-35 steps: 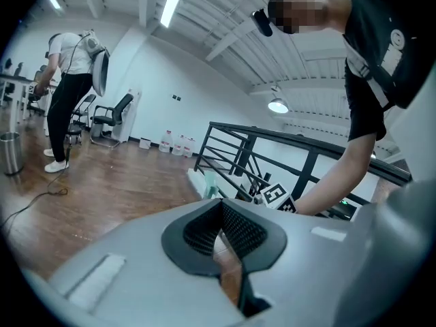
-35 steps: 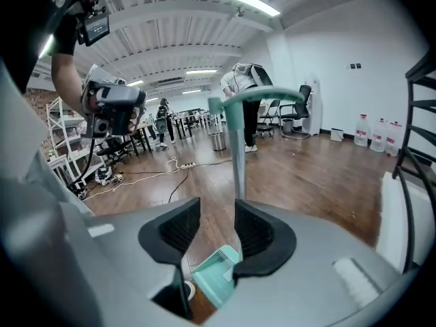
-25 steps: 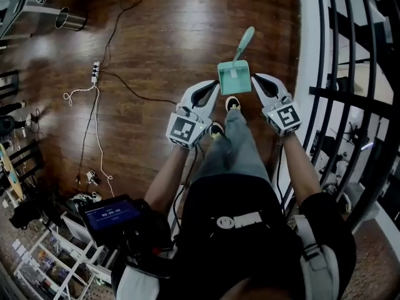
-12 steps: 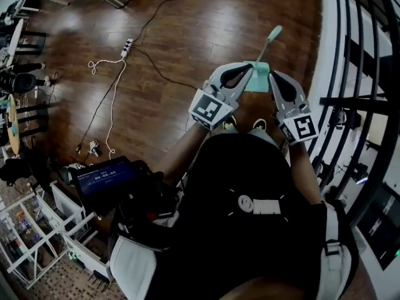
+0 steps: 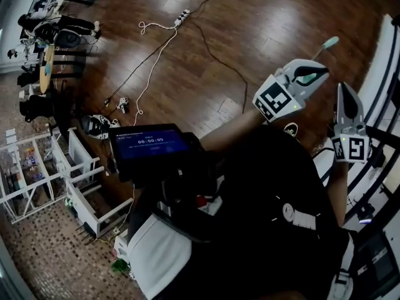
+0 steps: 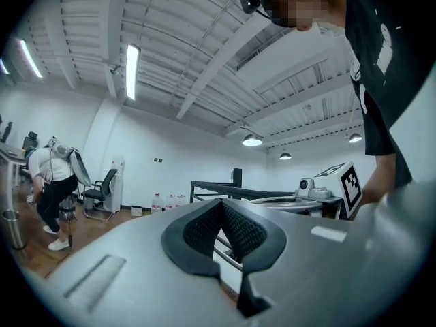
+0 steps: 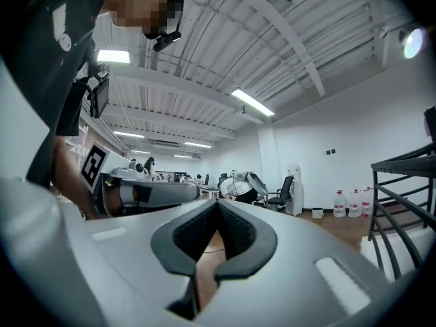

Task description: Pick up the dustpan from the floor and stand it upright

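Both went up: left tool (image 5: 322, 72) and right tool (image 5: 344, 91), closed and empty. The mint-green plastic dustpan (image 5: 329, 42) just past them seems stood up; next, check it.

On blue screen (image 5: 150, 144) at chest: white clock-like digits shown, 00:00:0 and one more digit, not read for sure. Tiny line above them not readable.

Black-and-white square pattern shown on cube (image 5: 275, 100) of left gripper (image 5: 324, 74) and on cube (image 5: 349, 147) of right gripper (image 5: 344, 87); no letters found in it.

White mark (image 5: 300, 216) on black shirt (image 5: 262, 180): not readable.
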Demonstrator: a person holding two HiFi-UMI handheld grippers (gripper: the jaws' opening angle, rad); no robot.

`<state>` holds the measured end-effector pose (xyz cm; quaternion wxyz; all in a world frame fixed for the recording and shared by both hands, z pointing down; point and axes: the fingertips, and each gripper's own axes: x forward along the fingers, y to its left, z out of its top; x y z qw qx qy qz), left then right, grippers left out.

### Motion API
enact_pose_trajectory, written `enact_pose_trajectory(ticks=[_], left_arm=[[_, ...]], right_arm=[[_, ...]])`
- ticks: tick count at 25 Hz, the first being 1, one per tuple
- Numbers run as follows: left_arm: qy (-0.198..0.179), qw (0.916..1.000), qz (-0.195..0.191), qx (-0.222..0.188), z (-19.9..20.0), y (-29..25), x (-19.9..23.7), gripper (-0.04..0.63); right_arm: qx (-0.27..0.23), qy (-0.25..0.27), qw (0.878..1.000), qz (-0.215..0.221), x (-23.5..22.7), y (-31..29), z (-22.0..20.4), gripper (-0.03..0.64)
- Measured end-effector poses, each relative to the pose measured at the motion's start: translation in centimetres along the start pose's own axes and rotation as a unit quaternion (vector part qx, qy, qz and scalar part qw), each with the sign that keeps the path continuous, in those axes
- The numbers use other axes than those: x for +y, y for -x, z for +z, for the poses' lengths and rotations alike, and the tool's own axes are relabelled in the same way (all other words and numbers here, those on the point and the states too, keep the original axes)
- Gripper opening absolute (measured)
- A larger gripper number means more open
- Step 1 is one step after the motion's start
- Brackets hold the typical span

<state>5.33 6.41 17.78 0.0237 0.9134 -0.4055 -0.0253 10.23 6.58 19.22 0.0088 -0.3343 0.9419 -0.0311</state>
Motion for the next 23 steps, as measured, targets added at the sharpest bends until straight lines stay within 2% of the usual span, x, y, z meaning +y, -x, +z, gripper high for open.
enact_pose_trajectory(ticks=[5,16,20,23], left_arm=[[-0.008,0.9999,-0.008,0.01,-0.4,0.0,-0.8,0.017],[-0.008,0.9999,0.001,0.01,-0.1,0.7,0.3,0.017],[0.031,0.9994,-0.01,0.008,1.6,-1.1,-4.3,0.017],[0.031,0.9993,-0.015,0.017,4.1,-0.5,-6.1,0.017]], right_arm=[[-0.002,-0.002,1.0,-0.003,0.1,0.5,-0.1,0.002],[0.002,0.0,1.0,0.007,1.0,-0.3,-0.7,0.002],[0.036,-0.008,0.999,-0.012,-0.3,4.4,1.8,0.002],[0.041,-0.013,0.999,-0.01,0.6,5.8,3.9,0.002]])
